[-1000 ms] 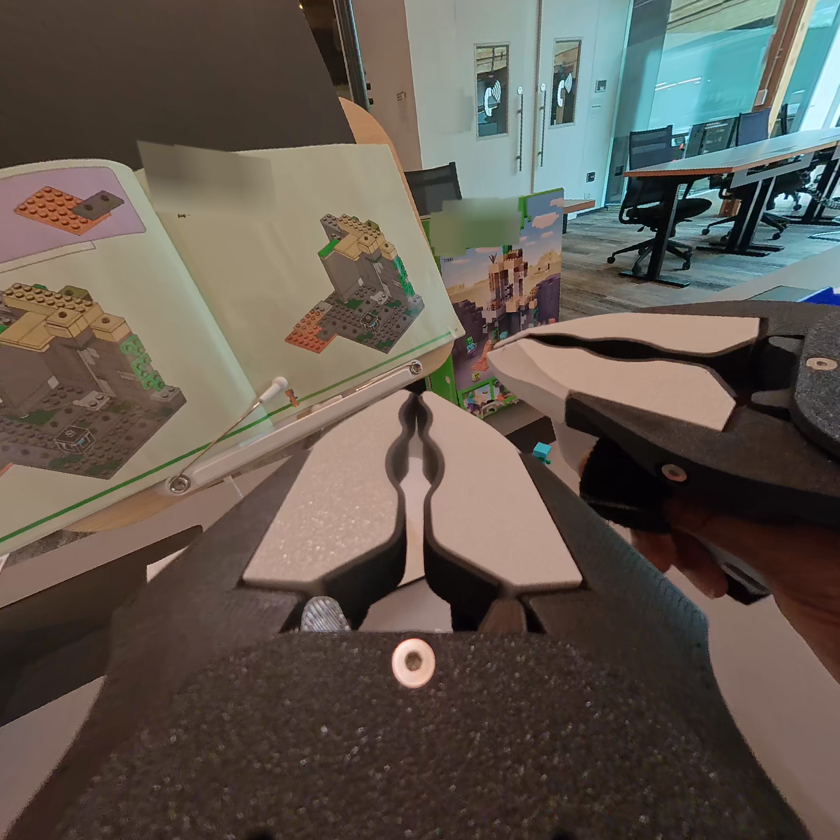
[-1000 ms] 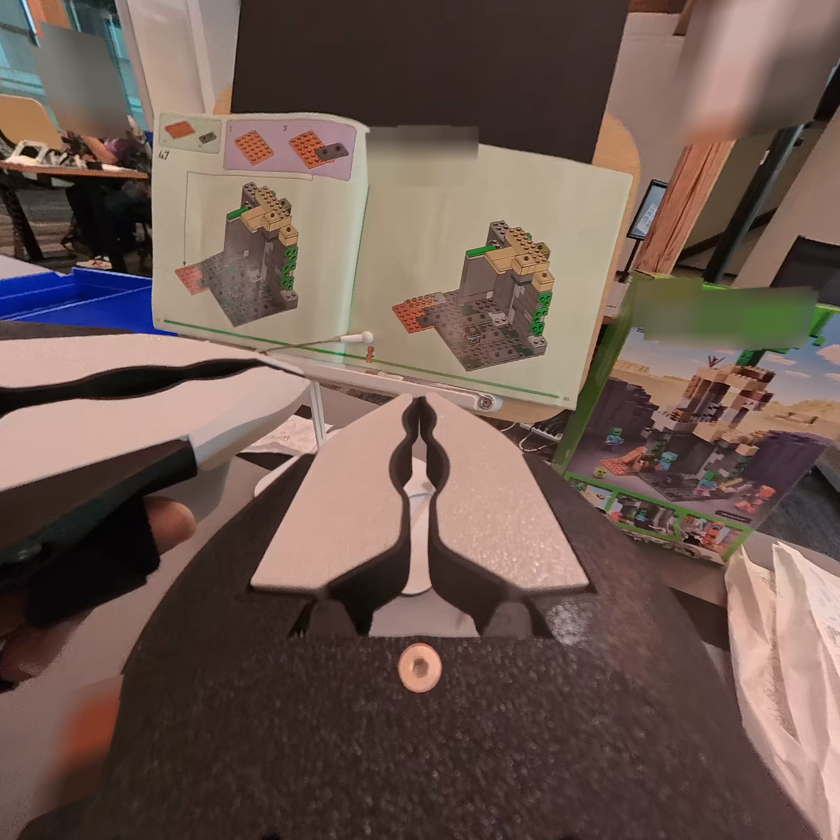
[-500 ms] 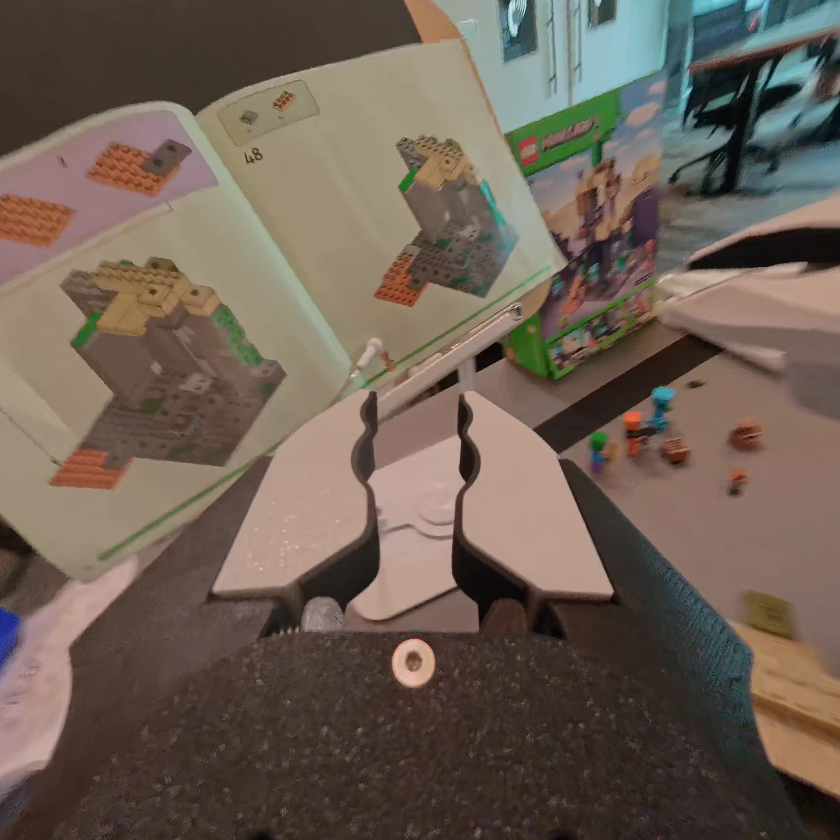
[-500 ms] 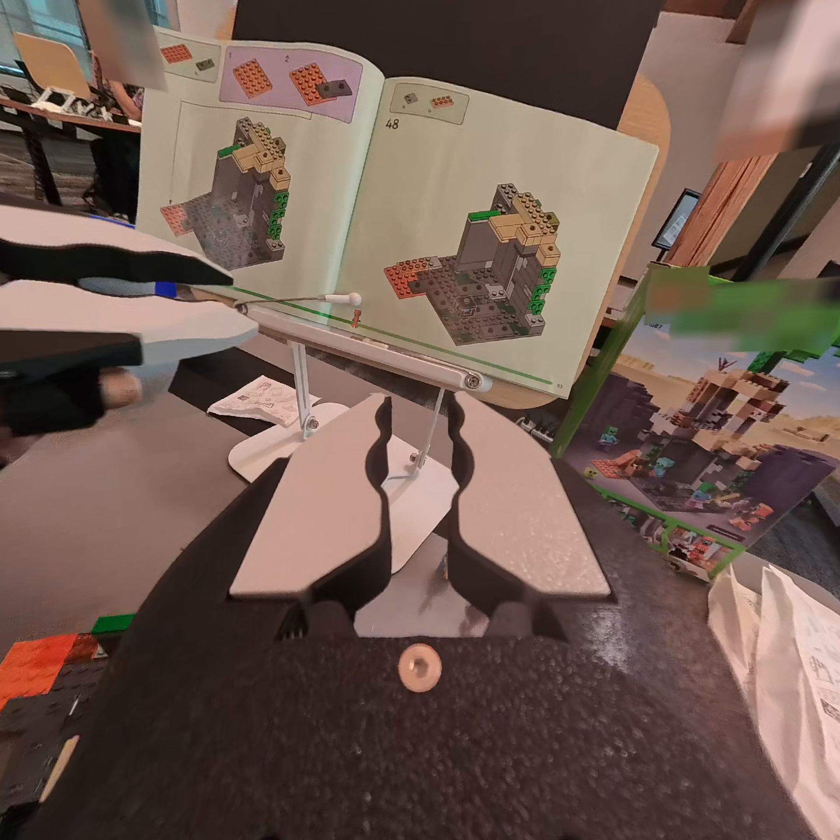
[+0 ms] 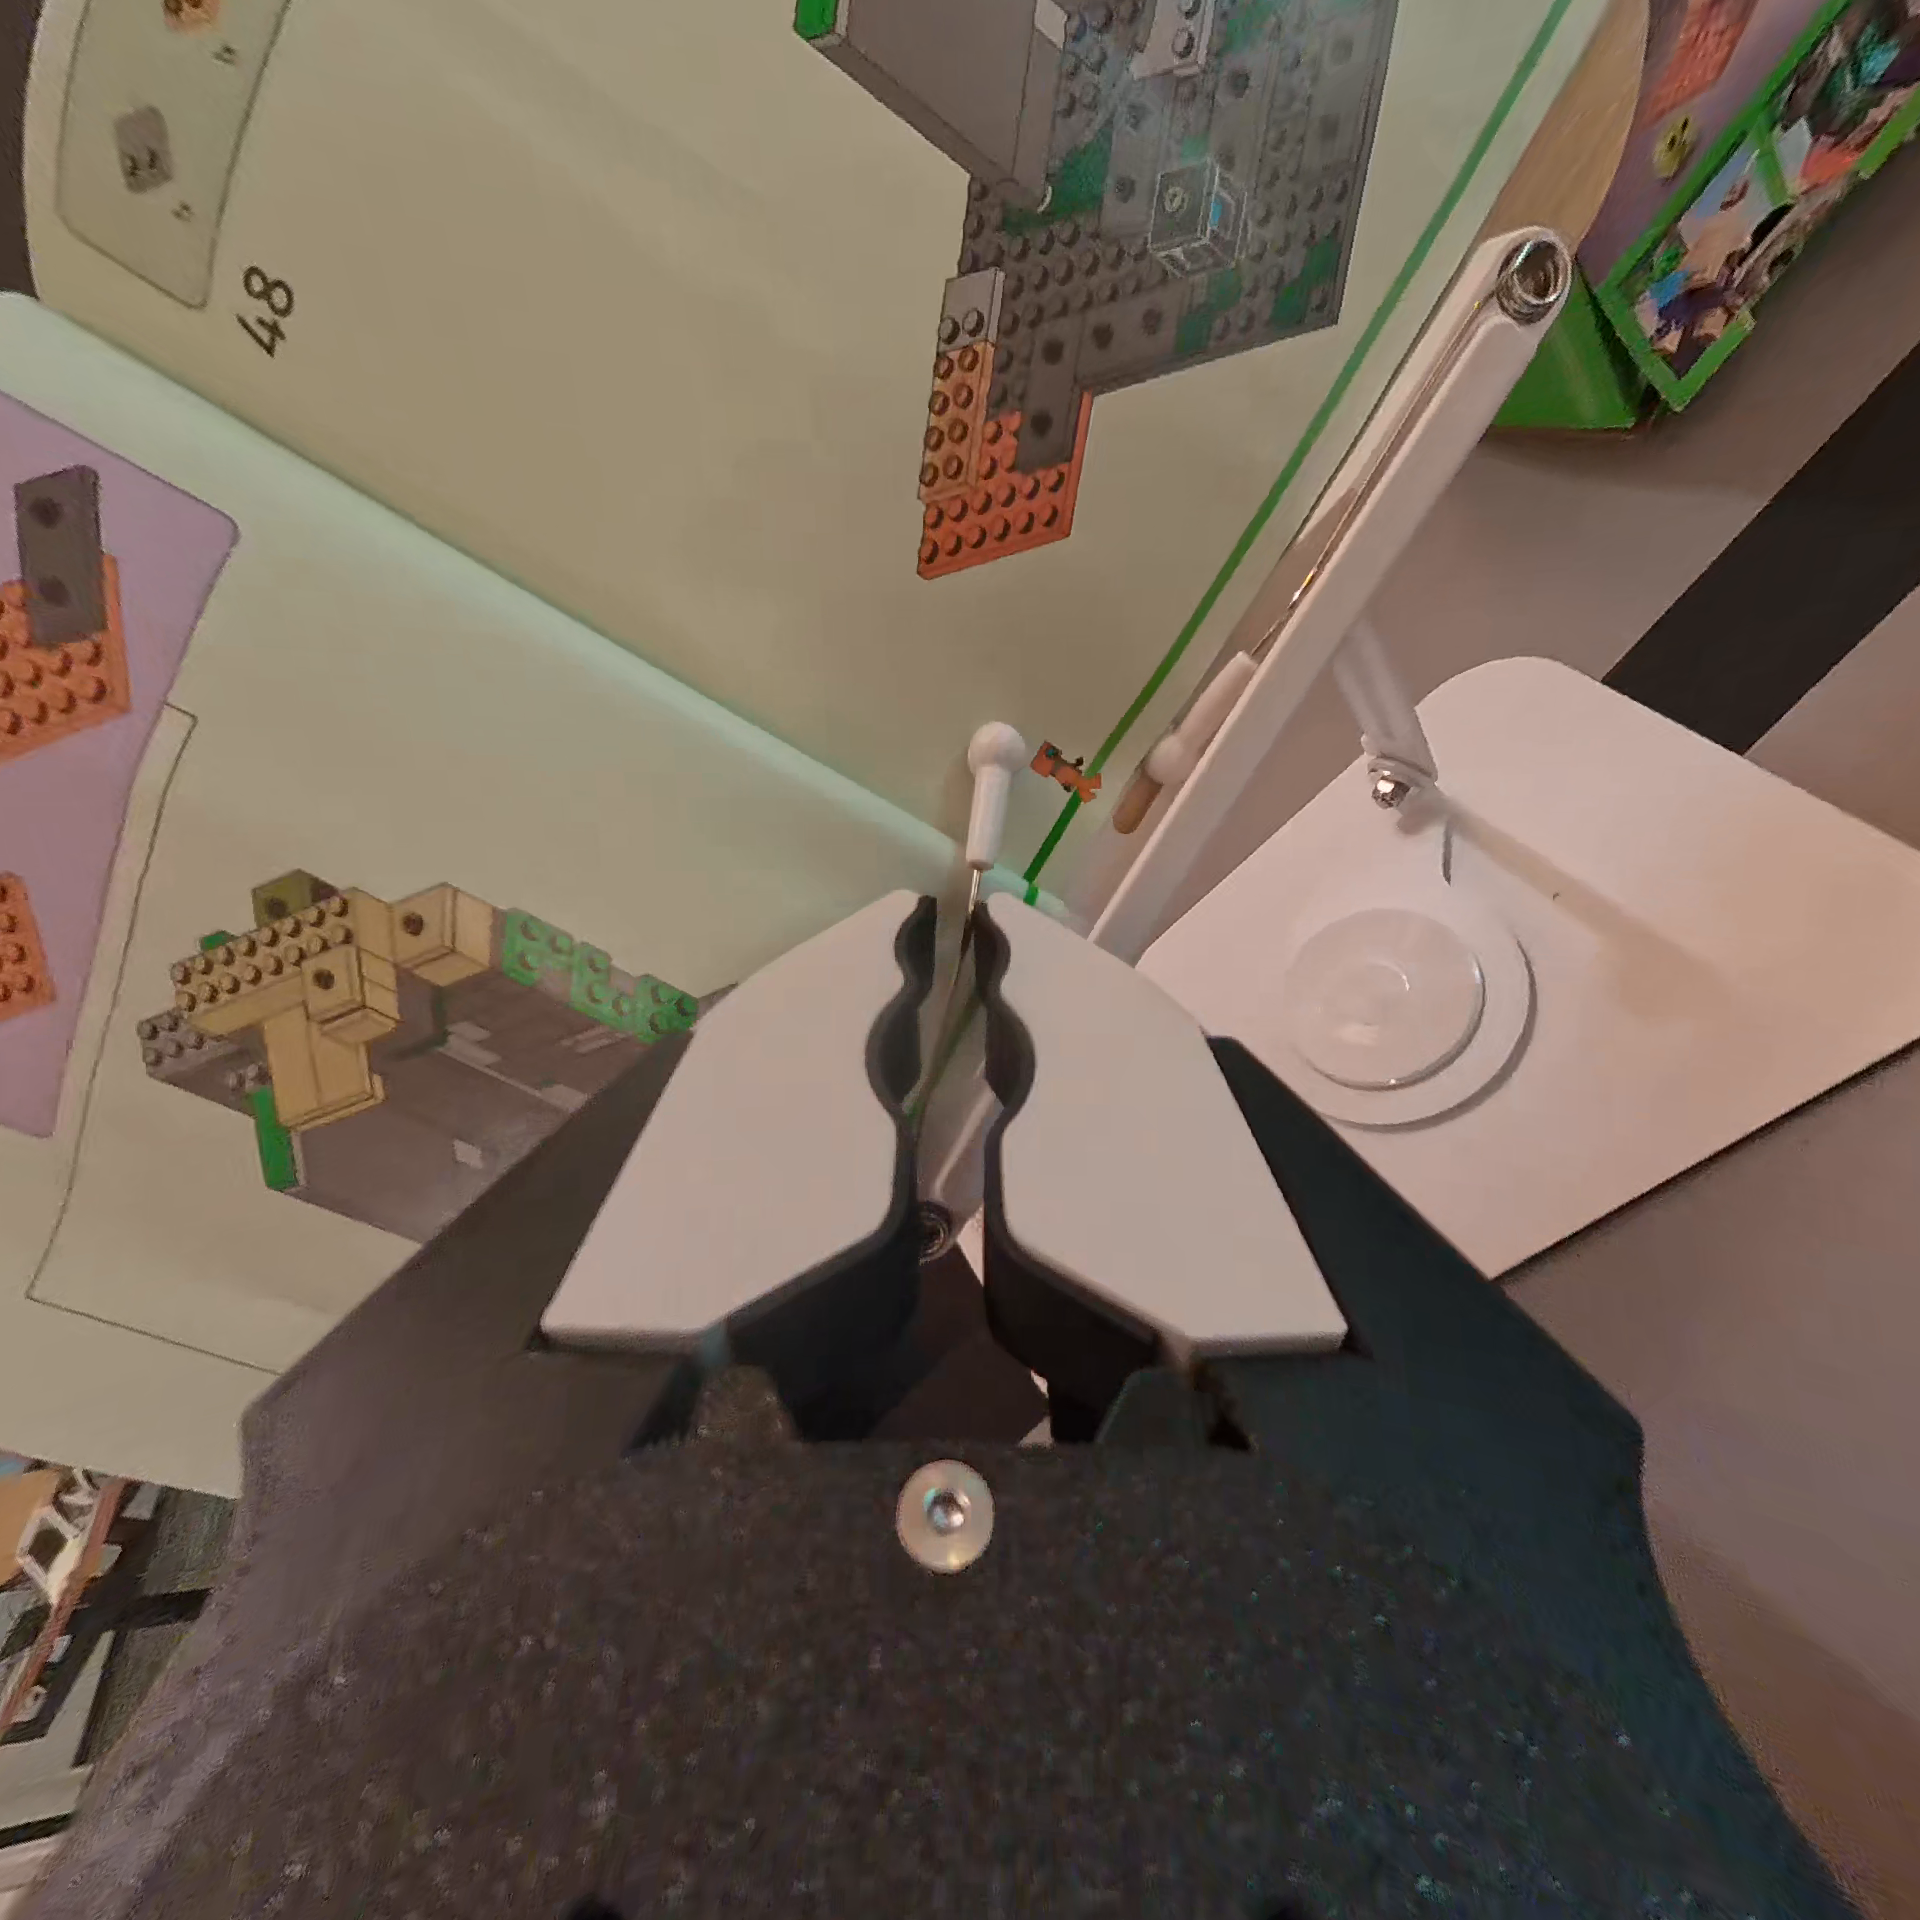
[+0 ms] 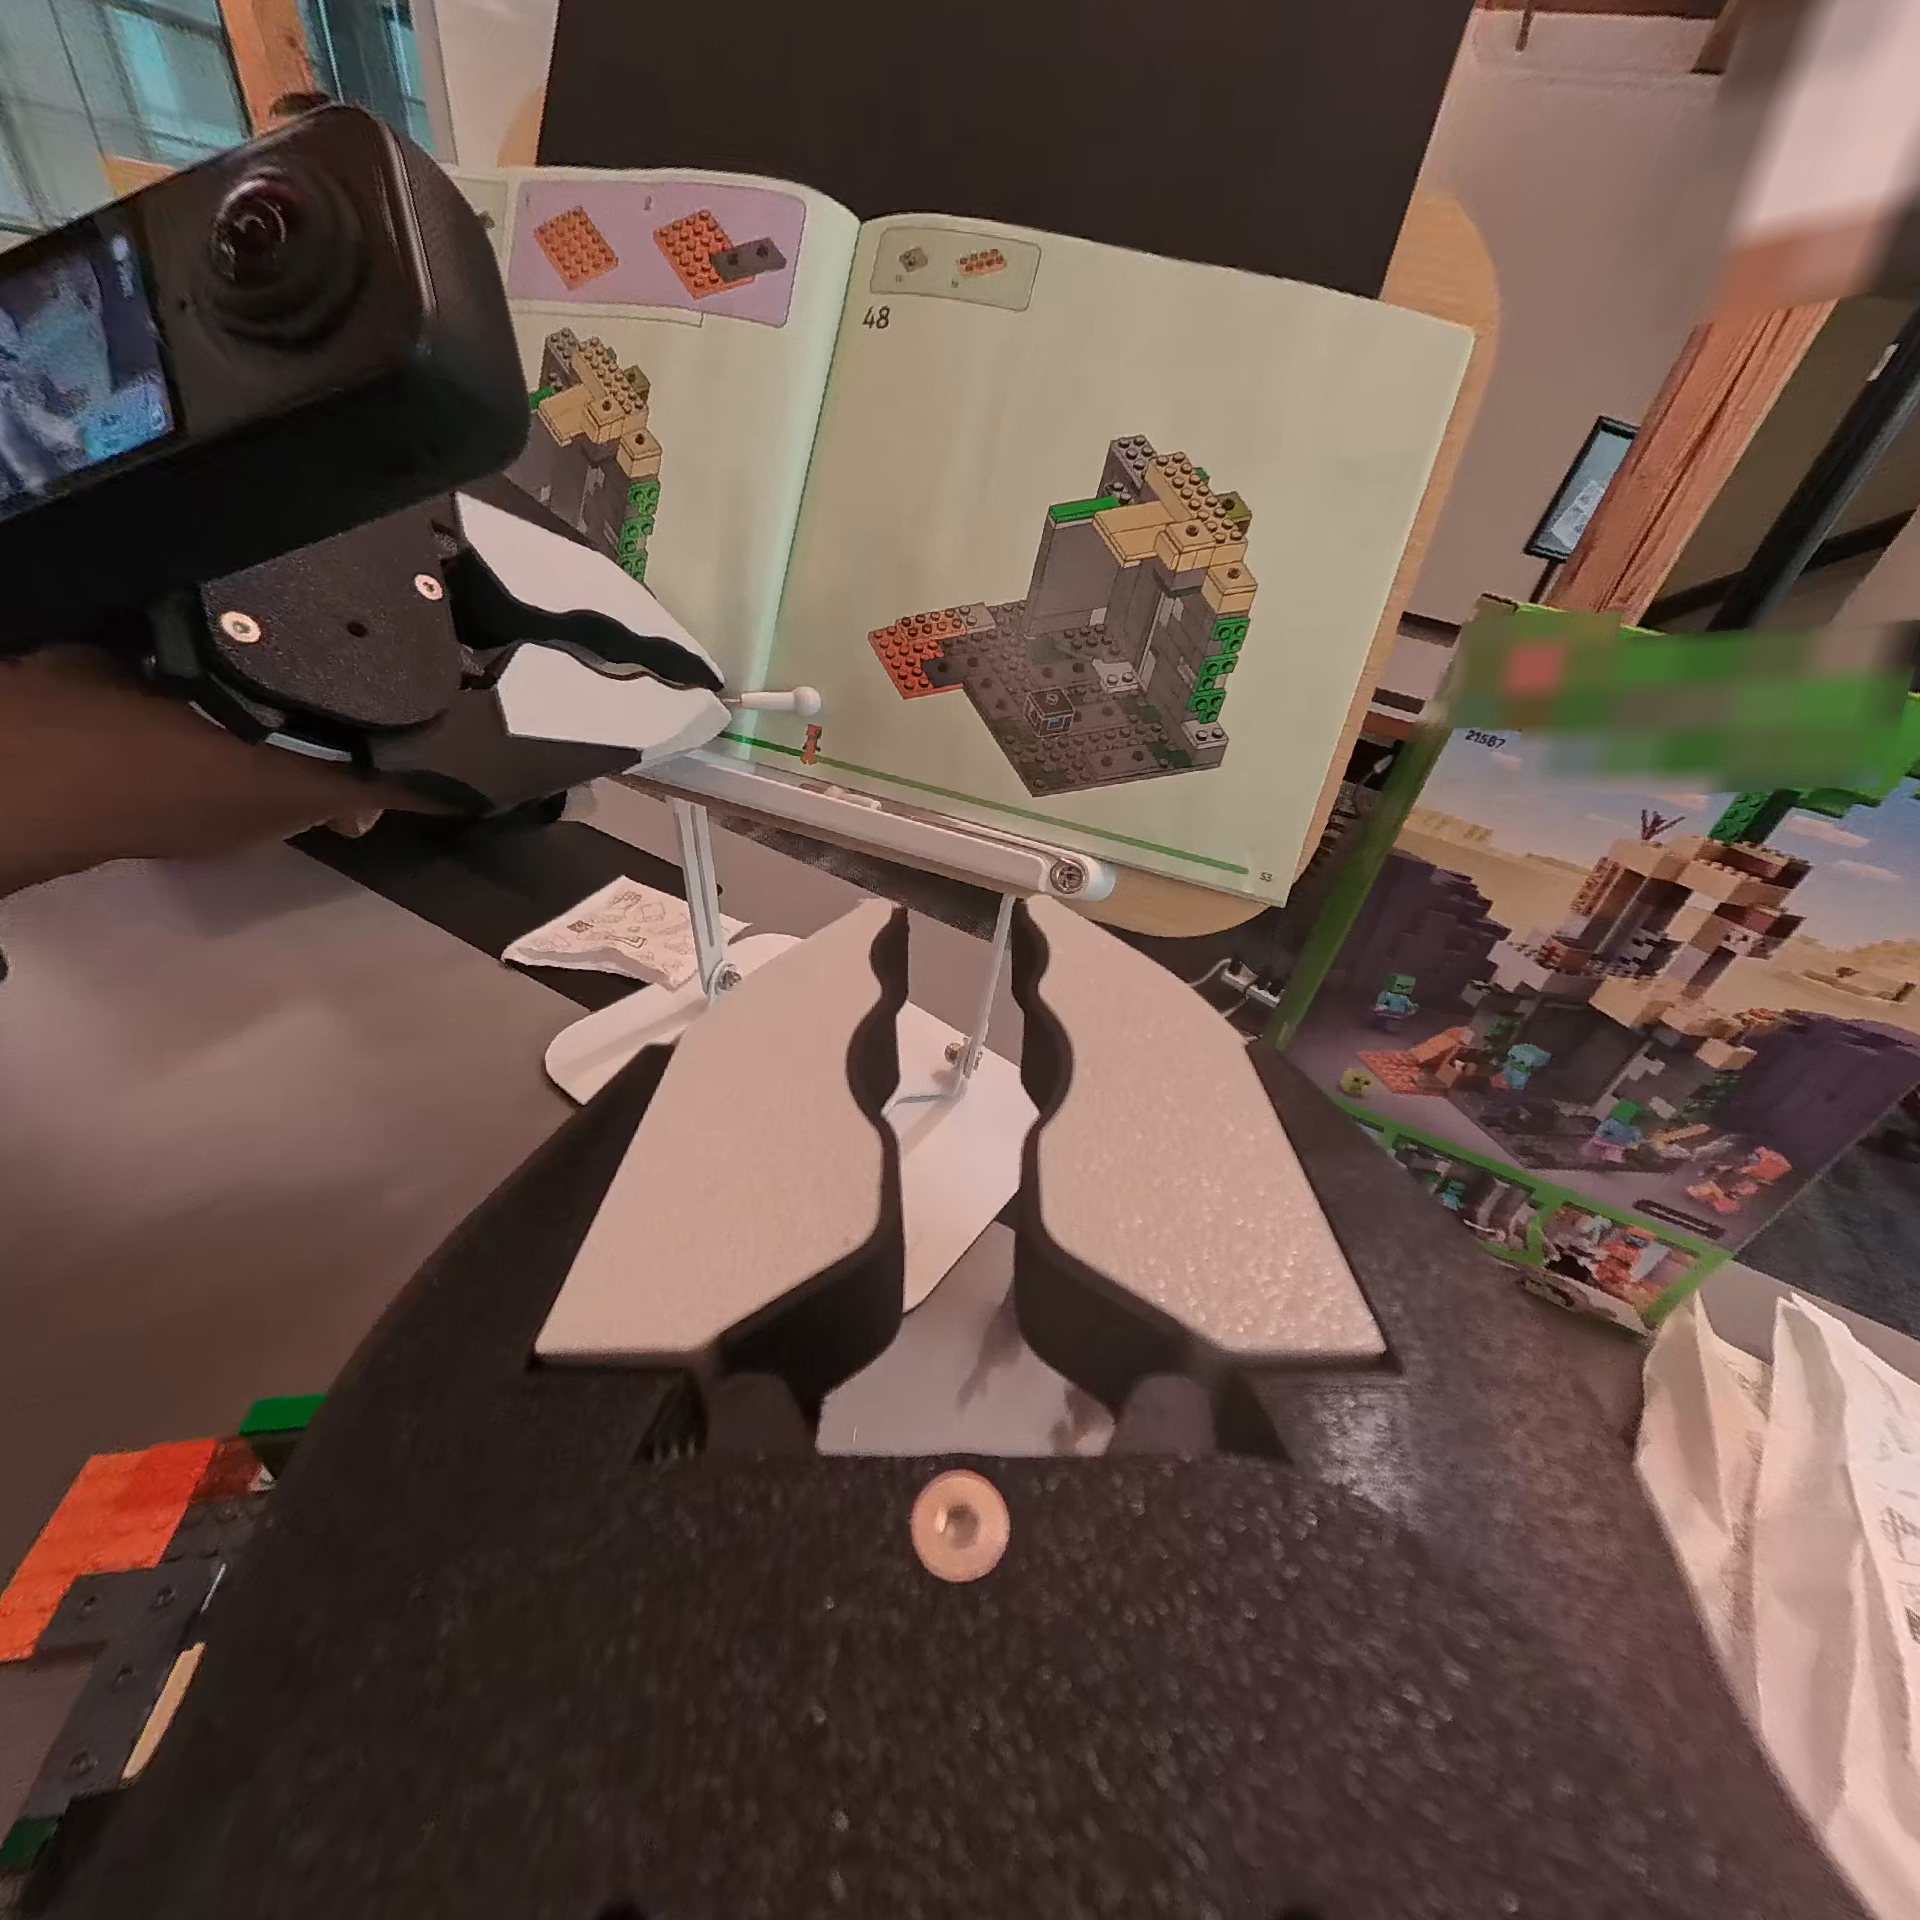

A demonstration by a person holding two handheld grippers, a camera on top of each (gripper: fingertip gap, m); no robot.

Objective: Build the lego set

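My left claw point(image 5: 954, 914) covers the lower run of the page-holder wire point(image 5: 981, 790), so whether its tips pinch the wire I cannot tell. The instruction booklet point(image 5: 582, 436) runs off at twelve and nine o'clock. In the right wrist view, the partly built model point(image 6: 94, 1548) is cut off at eight o'clock, and the set box point(image 6: 1621, 1018) carries a blurred patch at two o'clock.

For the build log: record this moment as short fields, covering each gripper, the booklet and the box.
left gripper: shut on thin wire page-holder arm with white tip
right gripper: open, empty, pointing at the stand
open pale-green instruction booklet: propped on white metal book stand
green-edged cardboard set box: upright, right of the stand
orange and dark grey brick baseplate: on the table, lower left in the right wrist view
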